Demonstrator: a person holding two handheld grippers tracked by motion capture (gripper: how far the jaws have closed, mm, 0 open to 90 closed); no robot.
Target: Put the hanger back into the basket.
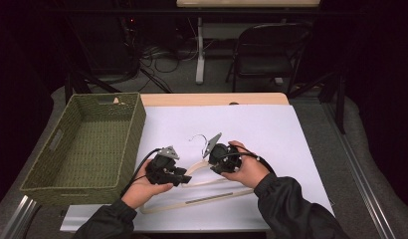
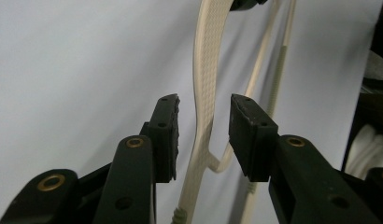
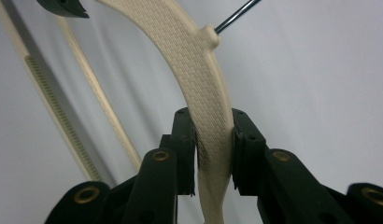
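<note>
Here's a cream hanger (image 1: 202, 191) lying on the white sheet (image 1: 261, 129) over the counter (image 1: 212, 98), near the front edge, its metal hook (image 1: 198, 138) pointing away from the person. The right gripper (image 1: 218, 160) is clamped onto one textured arm of the hanger; in the right gripper view its fingers (image 3: 185, 149) squeeze that arm from both sides, just below the neck where the hook (image 3: 236, 14) comes out. The left gripper (image 1: 181, 175) sits just beside it, at the other arm. In the left gripper view its fingers (image 2: 164, 137) stand released, one on either side of the hanger (image 2: 206, 84), with a gap showing on both sides. At the counter's left edge stands a green woven basket (image 1: 67, 186), well apart from the hanger.
</note>
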